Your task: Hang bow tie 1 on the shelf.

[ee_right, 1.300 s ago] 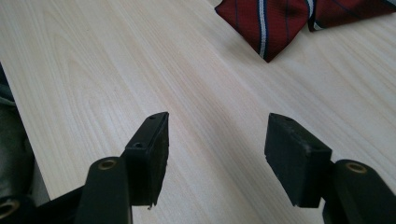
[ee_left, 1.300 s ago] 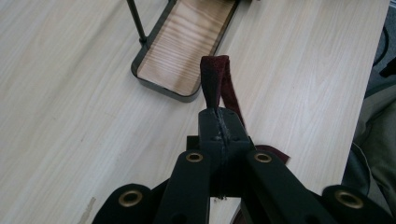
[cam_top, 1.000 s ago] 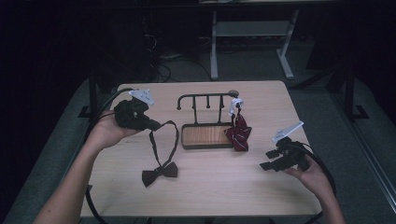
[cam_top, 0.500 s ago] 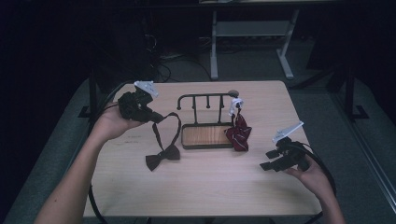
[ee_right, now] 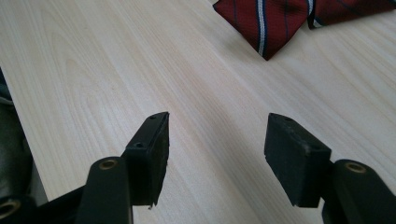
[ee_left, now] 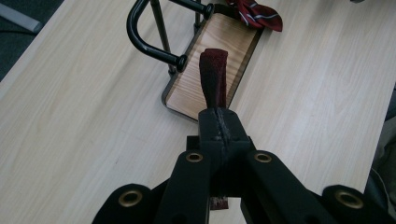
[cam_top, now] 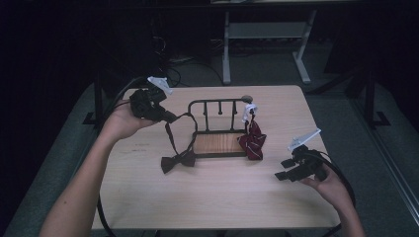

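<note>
The dark maroon fabric bow tie (cam_top: 178, 161) hangs by its strap, bow resting on the light wooden counter (cam_top: 207, 197) beside the black metal rack (cam_top: 217, 128). Soft, light and limp, it handles best by the strap. The left claw (cam_top: 165, 116) pinches that strap; the right claw (cam_top: 286, 169) stands spread, empty.

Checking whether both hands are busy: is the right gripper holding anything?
No: the right gripper has its jaws apart over bare table, with nothing between them and the striped red tie lying farther off.
</note>
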A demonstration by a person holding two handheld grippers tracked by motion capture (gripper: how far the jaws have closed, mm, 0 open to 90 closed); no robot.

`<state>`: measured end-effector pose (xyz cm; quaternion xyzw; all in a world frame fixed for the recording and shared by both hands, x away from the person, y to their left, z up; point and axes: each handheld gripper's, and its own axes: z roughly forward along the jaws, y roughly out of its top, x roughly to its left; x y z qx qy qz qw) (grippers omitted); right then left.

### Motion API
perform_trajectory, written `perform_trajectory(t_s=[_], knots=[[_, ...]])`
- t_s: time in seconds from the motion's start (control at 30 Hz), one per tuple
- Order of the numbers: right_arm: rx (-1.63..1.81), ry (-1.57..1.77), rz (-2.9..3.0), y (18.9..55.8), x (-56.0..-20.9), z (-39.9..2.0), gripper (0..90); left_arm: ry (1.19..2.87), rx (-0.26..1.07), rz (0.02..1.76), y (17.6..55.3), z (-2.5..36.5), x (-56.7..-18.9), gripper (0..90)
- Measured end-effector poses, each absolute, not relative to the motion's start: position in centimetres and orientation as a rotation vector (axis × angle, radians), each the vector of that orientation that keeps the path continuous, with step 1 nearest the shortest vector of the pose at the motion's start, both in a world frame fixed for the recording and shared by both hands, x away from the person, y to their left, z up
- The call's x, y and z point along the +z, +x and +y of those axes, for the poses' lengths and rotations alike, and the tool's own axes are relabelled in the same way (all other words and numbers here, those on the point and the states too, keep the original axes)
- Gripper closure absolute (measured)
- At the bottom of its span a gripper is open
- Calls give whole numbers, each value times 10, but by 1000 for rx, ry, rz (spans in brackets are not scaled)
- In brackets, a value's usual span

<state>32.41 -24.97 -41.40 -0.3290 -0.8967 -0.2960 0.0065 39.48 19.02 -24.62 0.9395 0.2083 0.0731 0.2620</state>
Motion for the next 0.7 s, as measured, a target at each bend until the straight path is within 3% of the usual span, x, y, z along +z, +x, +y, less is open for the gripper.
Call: perform_trajectory(t_s=[0.7], knots=[[-943,-1020,-2810,325,-413,-251,402,2544,232,612,418,178,-240,900]])
